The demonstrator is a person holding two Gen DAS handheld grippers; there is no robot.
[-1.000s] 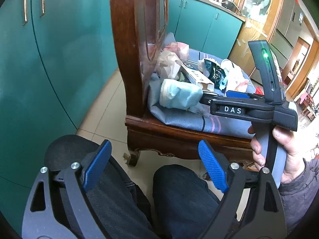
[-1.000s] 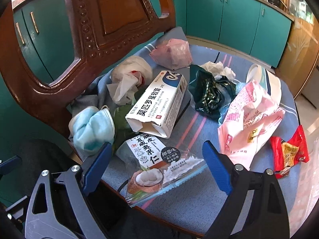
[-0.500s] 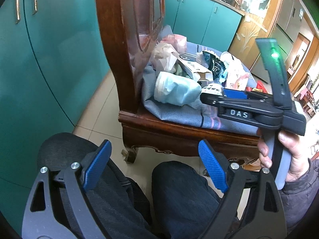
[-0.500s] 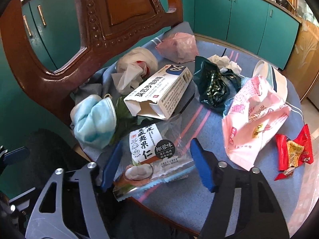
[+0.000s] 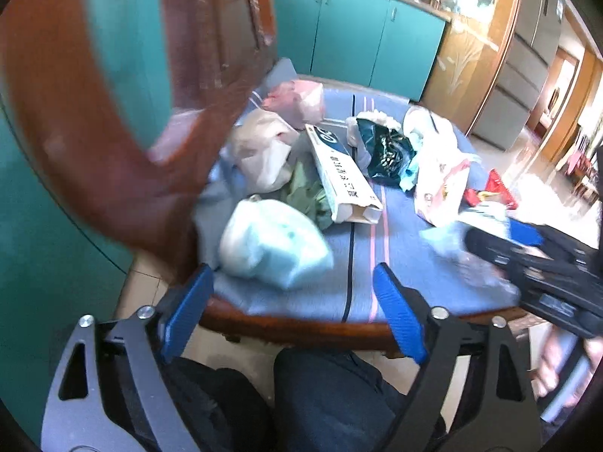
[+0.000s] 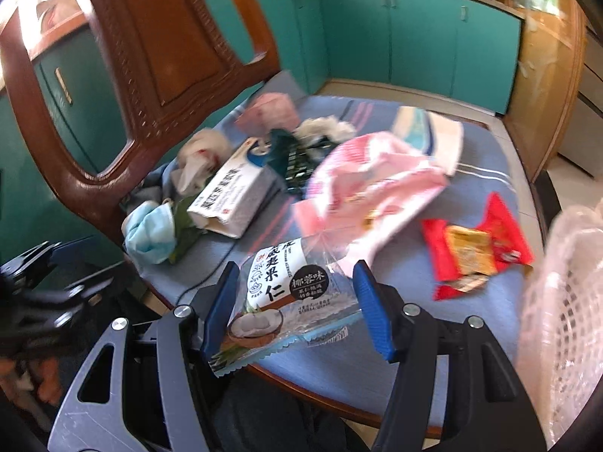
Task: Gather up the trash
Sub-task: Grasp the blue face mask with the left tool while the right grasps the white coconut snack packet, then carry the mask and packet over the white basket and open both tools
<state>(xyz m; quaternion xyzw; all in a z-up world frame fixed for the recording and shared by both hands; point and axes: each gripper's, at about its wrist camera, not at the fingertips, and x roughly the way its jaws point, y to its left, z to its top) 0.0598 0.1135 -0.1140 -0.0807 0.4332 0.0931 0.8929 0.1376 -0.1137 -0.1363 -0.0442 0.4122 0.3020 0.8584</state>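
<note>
Trash lies on the blue-cushioned wooden chair seat [image 6: 471, 173]. My right gripper [image 6: 296, 307] has closed partly around the clear coconut snack wrapper [image 6: 286, 293], which sits between its blue fingers at the seat's front edge; contact is unclear. My left gripper [image 5: 290, 312] is open and empty, just in front of a crumpled blue face mask [image 5: 271, 243]. Beyond lie a white medicine box [image 5: 343, 175], a dark green bag [image 5: 386, 150], a pink-white bag [image 6: 373, 184], red wrappers [image 6: 475, 248] and tissues [image 5: 260, 158].
The carved wooden chair back [image 6: 150, 75] rises on the left. A pale mesh basket [image 6: 565, 320] stands at the right edge. Teal cabinets [image 6: 414, 37] line the room behind. My knees [image 5: 339, 395] are below the seat edge.
The left gripper rose and moved forward over the seat edge toward the face mask. The right gripper's fingers narrowed around the coconut wrapper and shifted right.
</note>
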